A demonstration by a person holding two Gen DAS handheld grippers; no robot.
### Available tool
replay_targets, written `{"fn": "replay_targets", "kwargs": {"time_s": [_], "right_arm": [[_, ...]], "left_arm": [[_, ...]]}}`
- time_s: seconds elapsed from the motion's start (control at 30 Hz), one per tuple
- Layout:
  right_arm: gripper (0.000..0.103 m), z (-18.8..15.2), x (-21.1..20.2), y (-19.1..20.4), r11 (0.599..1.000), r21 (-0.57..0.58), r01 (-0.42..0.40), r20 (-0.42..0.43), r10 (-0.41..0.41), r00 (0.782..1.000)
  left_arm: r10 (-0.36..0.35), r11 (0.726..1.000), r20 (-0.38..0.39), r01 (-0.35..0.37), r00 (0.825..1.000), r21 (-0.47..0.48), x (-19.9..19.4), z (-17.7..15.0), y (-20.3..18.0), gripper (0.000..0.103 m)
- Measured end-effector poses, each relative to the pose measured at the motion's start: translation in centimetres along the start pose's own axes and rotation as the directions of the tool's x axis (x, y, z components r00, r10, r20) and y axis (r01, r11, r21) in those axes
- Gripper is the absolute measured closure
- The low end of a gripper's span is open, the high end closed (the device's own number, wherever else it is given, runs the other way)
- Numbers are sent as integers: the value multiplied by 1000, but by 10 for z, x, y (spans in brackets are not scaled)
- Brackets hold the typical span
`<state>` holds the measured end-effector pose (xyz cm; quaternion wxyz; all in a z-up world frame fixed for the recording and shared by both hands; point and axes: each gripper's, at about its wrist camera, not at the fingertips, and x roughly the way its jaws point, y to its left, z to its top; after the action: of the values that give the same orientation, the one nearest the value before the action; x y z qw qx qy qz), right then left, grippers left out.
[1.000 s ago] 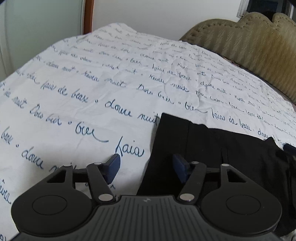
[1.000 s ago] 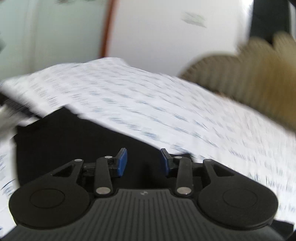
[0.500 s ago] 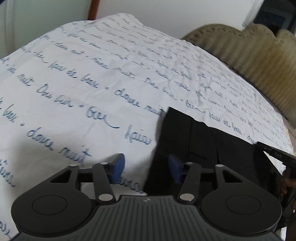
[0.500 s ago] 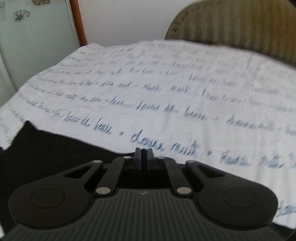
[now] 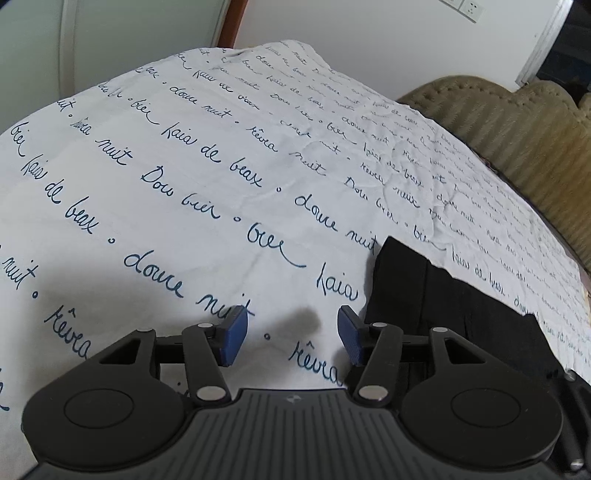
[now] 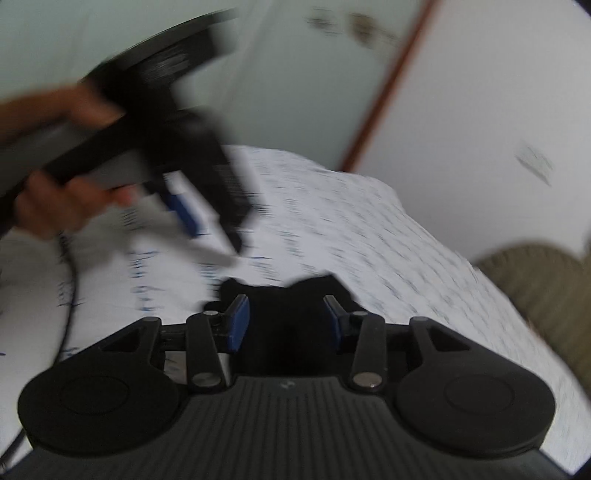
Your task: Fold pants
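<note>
1. The work surface is a bed covered with a white bedsheet (image 5: 192,206), slightly wrinkled and printed all over with dark blue cursive script.
2. Behind the bed stand a white wall, a pale green panel (image 5: 110,48) with a reddish-brown wooden edge, and an olive ribbed upholstered piece (image 5: 517,129) with a scalloped top on the right. A white wall socket (image 5: 467,7) sits high on the wall.
3. Counted: one pair of black pants (image 5: 454,314), two grippers, and one hand (image 6: 55,206) in the blurred right wrist view, where it holds the left gripper.
4. Legible words on the sheet include "douce nuit", "de beax", "bien" and "rêvea"; the rest is too small or smeared.
5. The pants lie flat in a folded dark block on the sheet, at the right in the left wrist view.
6. The left gripper (image 5: 291,338) hovers over bare sheet just left of the pants, its blue pads about half apart with nothing between them.
7. The right gripper (image 6: 286,326) has just been opening; its pads stand apart over the black cloth's edge without pressing on it.
</note>
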<state>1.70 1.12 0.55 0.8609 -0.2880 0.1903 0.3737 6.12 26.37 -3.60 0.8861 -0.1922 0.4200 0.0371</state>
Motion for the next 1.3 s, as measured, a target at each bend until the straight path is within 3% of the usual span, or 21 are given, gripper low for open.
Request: {"fn": "replay_targets", "kwargs": {"time_s": [0.1,0.23,0.3,0.33,0.37,0.5,0.63,0.73,0.77,0.8,0.83,0.87,0.97,1.13,1.17,1.23,1.3], "right_arm": [[66,4,20,25,990,-134,40,-36,-46,998],[66,1,32,33,975,-218,46,-78,-64,995],[75,-1,38,36,965,-255,63,-93,-89,992],[91,0,41,37,964,-260,51,-104,-80,991],[95,1,43,40,966,-258,37,-111,-68,992],[95,5,31,42,975,-215,52,-49,-64,997],[94,3,26,33,983,-182,-6,-104,-13,994],[91,-5,33,43,968,-250,-19,-140,-16,990],[84,-4,31,45,963,-271,-8,-133,-30,991],[73,-3,28,47,957,-291,0,-126,-38,991],[50,-3,26,50,950,-311,-1,-120,-38,992],[43,-5,21,55,937,-348,16,-96,-53,994],[44,-9,24,69,867,-493,74,-71,-125,990],[62,-14,46,76,811,-573,122,-62,-191,980],[90,-14,49,76,807,-577,128,-56,-196,979],[90,-16,58,76,820,-554,144,-41,-199,979],[90,-14,62,71,861,-487,146,-28,-182,983]], "left_arm": [[18,1000,8,-18,1000,23,-2,-2,1,50],[15,1000,5,-15,1000,21,-1,-3,4,49],[-3,1000,-6,3,1000,19,0,-3,4,44],[-15,1000,-10,15,1000,20,-1,-3,4,38],[-23,1000,-9,23,1000,20,-1,-3,4,37],[-8,1000,6,8,1000,17,-3,-2,6,37],[-9,1000,-7,9,1000,-5,1,-1,11,37],[-5,1000,-4,5,1000,11,1,-2,9,37],[-3,1000,-6,3,1000,19,1,-2,9,37],[-1,1000,-8,1,1000,22,1,-2,9,37],[-1,1000,-9,1,1000,20,1,-2,9,37],[-2,1000,-10,2,1000,14,2,-2,10,37],[0,1000,-12,0,1000,5,3,-2,10,37],[4,1000,-11,-3,1000,26,2,-4,8,37],[2,1000,-11,-1,1000,19,1,-4,9,37],[-7,1000,5,7,1000,-12,-3,-2,13,37],[-9,999,24,10,1000,-41,-6,0,17,37]]}}
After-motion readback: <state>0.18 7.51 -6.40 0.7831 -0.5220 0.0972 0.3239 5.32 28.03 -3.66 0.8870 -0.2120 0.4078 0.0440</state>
